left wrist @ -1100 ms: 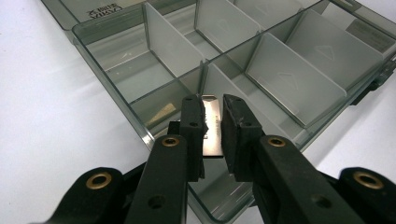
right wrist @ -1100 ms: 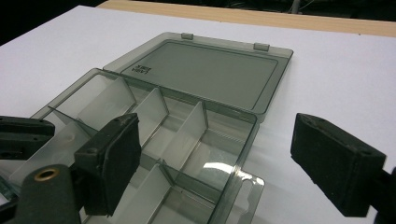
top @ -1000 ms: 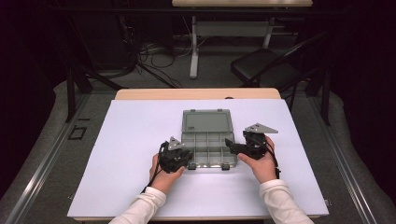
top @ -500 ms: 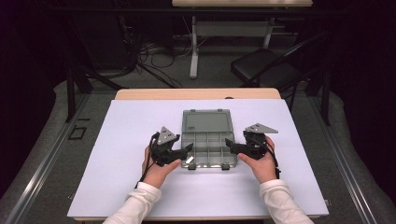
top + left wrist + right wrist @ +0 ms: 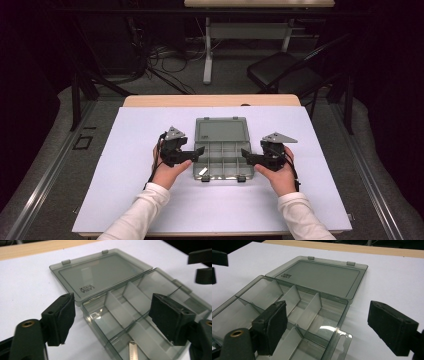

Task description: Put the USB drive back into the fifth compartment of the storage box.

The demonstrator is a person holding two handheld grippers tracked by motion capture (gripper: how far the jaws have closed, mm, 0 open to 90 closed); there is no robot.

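Over the open organizer box (image 5: 221, 147), my left gripper (image 5: 199, 150) has just been opening, empty; right gripper (image 5: 243, 156) gapes beside it; next, probably picking the metal clip (image 5: 204, 171).

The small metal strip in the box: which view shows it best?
The left gripper view: the strip lies close up in a near compartment of the open box, though the frame's bottom edge cuts it. The high view gives it as a small pale fleck in the near left compartment. In the right gripper view I cannot make it out.
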